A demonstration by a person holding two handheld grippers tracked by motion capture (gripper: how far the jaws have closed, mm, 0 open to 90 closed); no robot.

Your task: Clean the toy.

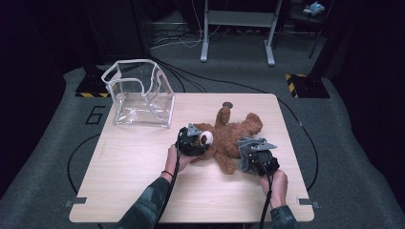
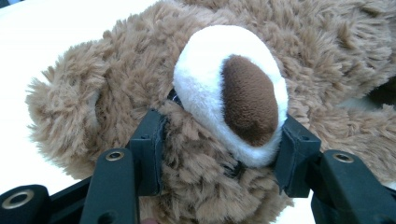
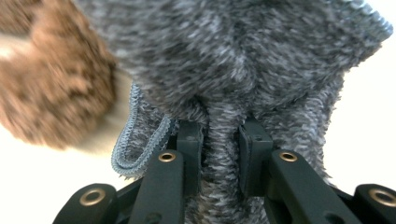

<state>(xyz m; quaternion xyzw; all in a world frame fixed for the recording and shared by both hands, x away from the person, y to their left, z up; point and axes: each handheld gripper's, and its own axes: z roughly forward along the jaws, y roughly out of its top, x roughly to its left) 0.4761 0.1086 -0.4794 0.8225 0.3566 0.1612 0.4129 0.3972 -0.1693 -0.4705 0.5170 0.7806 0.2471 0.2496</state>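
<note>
Dim room, grey carpet (image 1: 353,143), wooden table (image 1: 143,162), metal frame (image 1: 239,19) behind.

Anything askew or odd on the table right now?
Nothing damaged or spilled. The teddy bear lies sprawled on its back, the left gripper clamped across its muzzle. The right gripper pinches a fold of grey knit fabric. The clear plastic box has sagging, crumpled walls.

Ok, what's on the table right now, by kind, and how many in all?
Brown teddy bear: 1
Grey knitted garment: 1
Clear plastic bag: 1
Total: 3
The left gripper is clamped on the bear's head; the right gripper pinches a fold of the garment.
</note>
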